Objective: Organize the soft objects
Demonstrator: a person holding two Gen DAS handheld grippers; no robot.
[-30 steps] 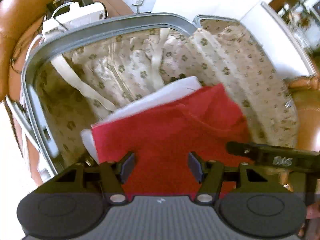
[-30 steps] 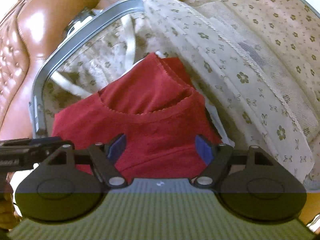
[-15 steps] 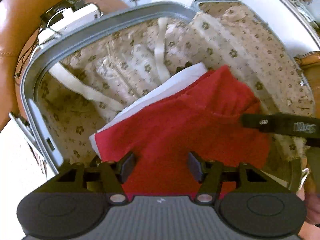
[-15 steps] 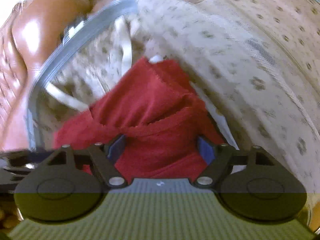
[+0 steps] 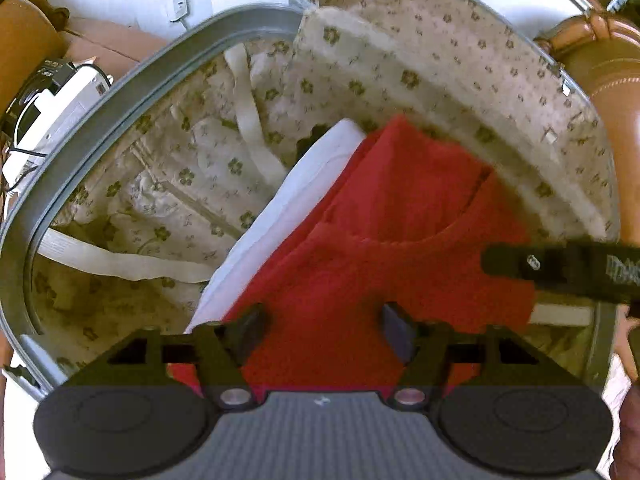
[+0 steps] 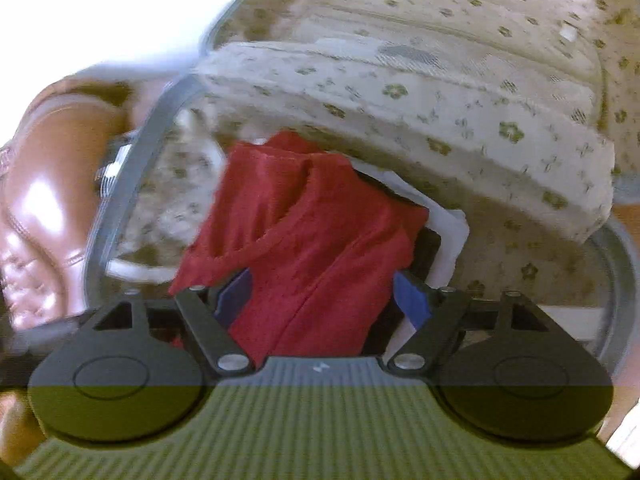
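A red garment lies in an open grey suitcase, on top of a folded white garment. My left gripper points steeply down over the red cloth's near edge. Its jaws are opening, with the cloth between them and neither pad pressing on it. At the right edge, a black finger of my right gripper hovers over the cloth. In the right wrist view, my right gripper stands open around a bunched part of the red garment. A dark gap shows beside its right pad. The white garment peeks out behind.
The suitcase has flower-print lining and loose white straps in its left half. A padded flower-print divider rises behind the clothes. Brown leather seating flanks the case. A white device with cables sits beyond the rim at the left.
Both grippers have rolled, so the suitcase has swung in each view. The left jaws stand a little wider. In the right wrist view the red cloth now looks narrower and bunched between the fingers.
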